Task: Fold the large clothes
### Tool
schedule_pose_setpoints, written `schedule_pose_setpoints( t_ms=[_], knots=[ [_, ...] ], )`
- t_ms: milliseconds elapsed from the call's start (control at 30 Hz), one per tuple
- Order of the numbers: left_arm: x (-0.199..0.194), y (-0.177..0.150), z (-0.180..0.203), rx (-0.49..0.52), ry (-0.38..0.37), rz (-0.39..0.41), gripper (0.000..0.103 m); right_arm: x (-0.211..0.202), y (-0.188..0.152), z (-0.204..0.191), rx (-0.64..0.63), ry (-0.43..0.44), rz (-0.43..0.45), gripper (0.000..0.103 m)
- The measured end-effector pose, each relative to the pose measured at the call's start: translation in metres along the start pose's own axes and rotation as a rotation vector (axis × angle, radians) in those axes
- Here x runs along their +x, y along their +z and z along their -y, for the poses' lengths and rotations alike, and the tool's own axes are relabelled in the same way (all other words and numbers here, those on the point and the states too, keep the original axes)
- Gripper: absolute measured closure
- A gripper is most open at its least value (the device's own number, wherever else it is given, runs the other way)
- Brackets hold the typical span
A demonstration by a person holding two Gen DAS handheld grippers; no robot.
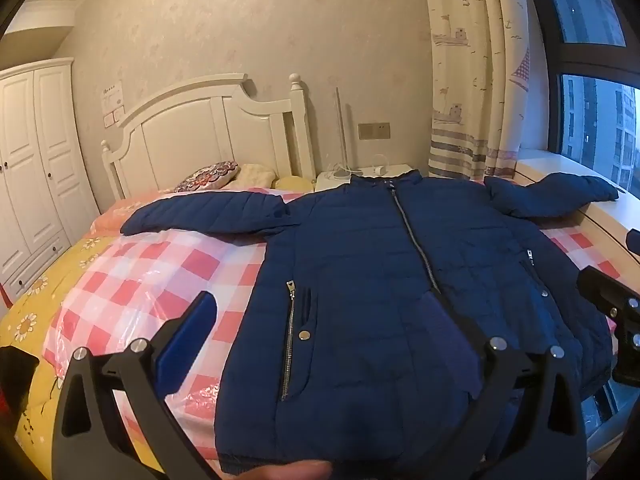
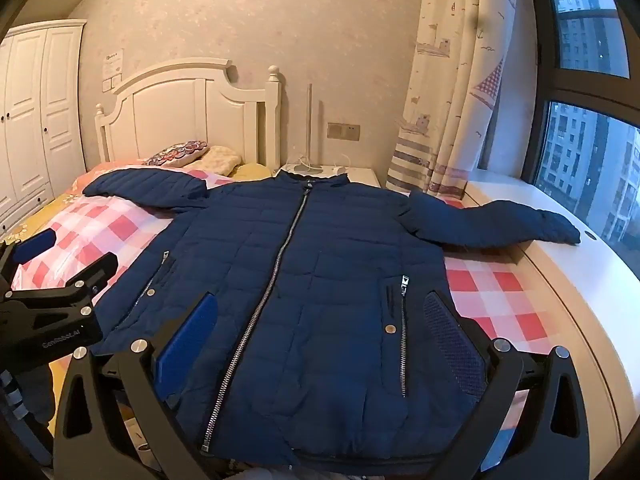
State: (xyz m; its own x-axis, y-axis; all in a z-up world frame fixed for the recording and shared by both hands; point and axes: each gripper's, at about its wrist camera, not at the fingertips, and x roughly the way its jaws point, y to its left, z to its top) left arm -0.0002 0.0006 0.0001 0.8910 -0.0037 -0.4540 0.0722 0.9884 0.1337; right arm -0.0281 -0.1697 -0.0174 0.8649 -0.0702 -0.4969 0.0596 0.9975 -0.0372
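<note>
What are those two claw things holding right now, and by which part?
Nothing. The left gripper and the right gripper both hang open over the blue jacket, which lies flat on the bed.

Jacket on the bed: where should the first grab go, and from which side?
Probably the sleeves. The jacket lies flat, zipped, front up, both sleeves spread wide. The left sleeve rests on the checked cover; take its cuff from the outer side with the left hand-held gripper. The right sleeve reaches onto the white ledge; take its cuff likewise with the right hand-held gripper. Both stand open.
</note>
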Motion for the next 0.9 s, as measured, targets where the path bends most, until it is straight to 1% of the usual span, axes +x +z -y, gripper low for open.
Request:
schedule_pose_setpoints(
  t_ms=[67, 133, 200, 333, 367, 467, 900],
  knots=[
    [0.000, 0.000, 0.000, 0.001, 0.003, 0.000, 0.002, 0.005, 0.001, -0.003, 0.001, 0.001, -0.005, 0.004],
    [0.000, -0.001, 0.000, 0.001, -0.002, -0.003, 0.002, 0.002, 0.000, -0.002, 0.012, 0.018, -0.003, 0.004],
    [0.005, -0.006, -0.001, 0.002, -0.004, -0.006, 0.002, 0.001, -0.001, -0.002, 0.012, 0.019, -0.006, 0.004],
    [0.003, -0.009, -0.004, -0.002, -0.011, -0.009, 0.002, -0.007, -0.002, 0.002, 0.015, 0.017, -0.006, 0.004],
    [0.004, -0.010, -0.005, -0.002, -0.011, -0.010, 0.002, -0.002, -0.001, 0.003, 0.013, 0.020, -0.007, 0.004],
    [0.003, -0.008, -0.003, 0.003, -0.008, -0.015, 0.002, 0.004, 0.001, -0.002, 0.006, 0.025, -0.009, 0.004],
    [0.007, -0.008, -0.004, 0.002, -0.013, -0.028, 0.002, 0.002, 0.000, -0.004, 0.011, 0.033, -0.011, 0.004]
  ],
)
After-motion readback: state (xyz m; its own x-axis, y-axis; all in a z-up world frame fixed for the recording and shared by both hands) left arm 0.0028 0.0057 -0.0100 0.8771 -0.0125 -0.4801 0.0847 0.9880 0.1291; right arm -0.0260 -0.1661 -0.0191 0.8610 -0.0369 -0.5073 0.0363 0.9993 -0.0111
